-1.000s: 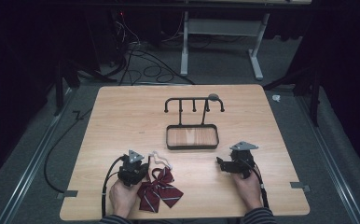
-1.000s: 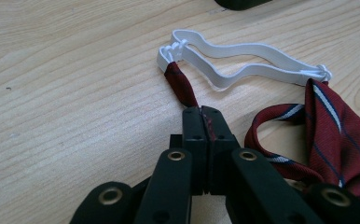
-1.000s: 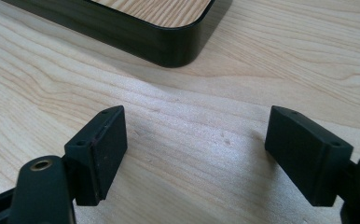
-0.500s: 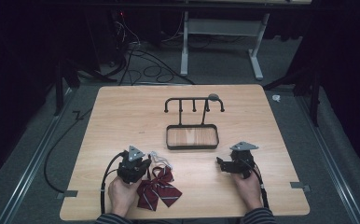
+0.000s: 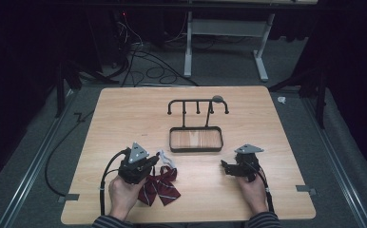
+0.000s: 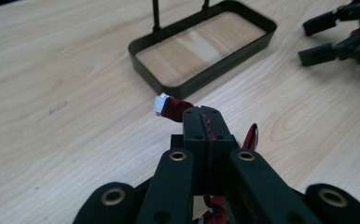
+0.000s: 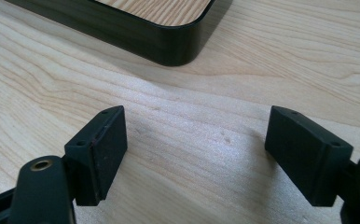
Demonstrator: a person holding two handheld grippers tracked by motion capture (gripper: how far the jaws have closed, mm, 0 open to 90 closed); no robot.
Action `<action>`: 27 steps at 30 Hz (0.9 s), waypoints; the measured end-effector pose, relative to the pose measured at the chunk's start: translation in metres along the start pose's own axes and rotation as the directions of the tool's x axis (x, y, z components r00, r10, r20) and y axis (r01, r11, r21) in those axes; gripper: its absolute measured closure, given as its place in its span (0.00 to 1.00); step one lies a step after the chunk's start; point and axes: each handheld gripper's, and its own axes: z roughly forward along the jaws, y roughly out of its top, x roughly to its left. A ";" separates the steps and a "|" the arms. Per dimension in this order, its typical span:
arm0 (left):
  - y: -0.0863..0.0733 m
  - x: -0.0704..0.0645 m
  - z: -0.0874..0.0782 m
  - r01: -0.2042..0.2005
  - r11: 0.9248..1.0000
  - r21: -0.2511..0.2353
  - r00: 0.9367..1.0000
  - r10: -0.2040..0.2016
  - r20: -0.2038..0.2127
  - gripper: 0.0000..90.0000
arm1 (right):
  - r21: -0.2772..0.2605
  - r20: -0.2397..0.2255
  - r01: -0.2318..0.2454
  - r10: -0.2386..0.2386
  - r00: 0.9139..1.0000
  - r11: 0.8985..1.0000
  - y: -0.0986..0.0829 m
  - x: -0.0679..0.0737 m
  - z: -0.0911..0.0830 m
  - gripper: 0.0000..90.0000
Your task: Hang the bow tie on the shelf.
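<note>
Black grippers (image 5: 148,165) — grey triangular plates, brass-ringed pivots — striped sleeves (image 5: 108,222).

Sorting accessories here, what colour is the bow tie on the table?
Dark red with pale stripes, the bow tie shows best in the high view.

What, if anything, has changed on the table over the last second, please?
Very little. The left claw stays shut on the red striped bow tie, with at most a slight shift. The right claw stays open above bare table, and the black hook stand with its tray has not moved.
</note>
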 end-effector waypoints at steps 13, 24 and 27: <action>0.041 -0.014 -0.015 -0.103 0.993 -0.062 0.993 0.107 0.057 1.00 | -0.001 0.001 0.001 -0.001 1.000 1.000 0.000 0.000 0.000 0.24; 0.072 -0.021 -0.012 -0.150 0.985 -0.086 0.981 0.159 0.111 1.00 | -0.001 0.000 0.001 -0.001 1.000 1.000 0.000 0.000 0.000 0.24; 0.080 -0.024 -0.010 -0.166 0.982 -0.088 0.977 0.176 0.120 1.00 | -0.001 0.001 0.001 -0.001 1.000 1.000 0.000 0.000 0.000 0.24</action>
